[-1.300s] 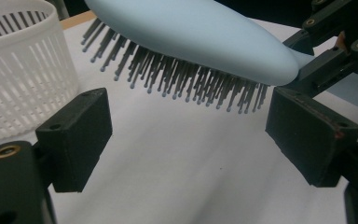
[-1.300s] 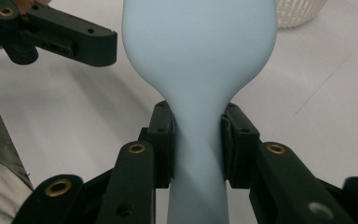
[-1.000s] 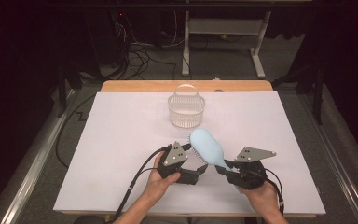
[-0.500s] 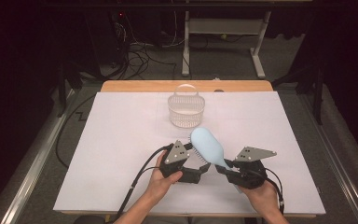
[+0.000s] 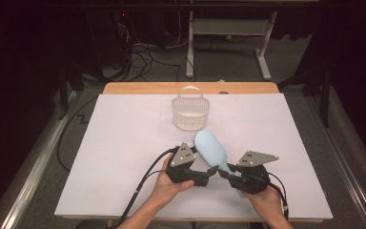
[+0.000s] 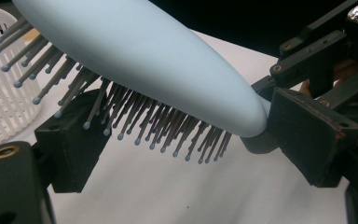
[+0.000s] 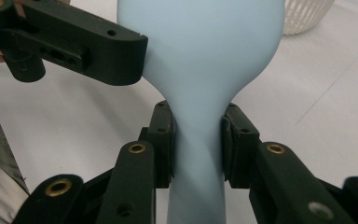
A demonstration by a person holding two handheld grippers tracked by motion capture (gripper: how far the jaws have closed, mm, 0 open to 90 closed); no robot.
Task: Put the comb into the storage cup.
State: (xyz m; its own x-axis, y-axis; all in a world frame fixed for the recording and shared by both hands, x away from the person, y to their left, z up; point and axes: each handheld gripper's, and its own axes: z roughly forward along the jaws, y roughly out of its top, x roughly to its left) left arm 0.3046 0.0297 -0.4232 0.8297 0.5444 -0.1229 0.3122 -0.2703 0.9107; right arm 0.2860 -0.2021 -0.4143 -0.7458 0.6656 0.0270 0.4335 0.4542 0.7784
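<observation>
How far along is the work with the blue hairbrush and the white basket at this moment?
Done: the hairbrush is off the table, its handle clamped in the right gripper. In hand: the left gripper sits open at the bristles, one jaw touching them. Left: the basket looks empty, so placing the brush there probably remains.

1 blue hairbrush [image 5: 210, 149], 1 white basket [image 5: 190, 113] at 12 o'clock, 2 grippers: left [image 5: 208, 176], right [image 5: 222, 172].
</observation>
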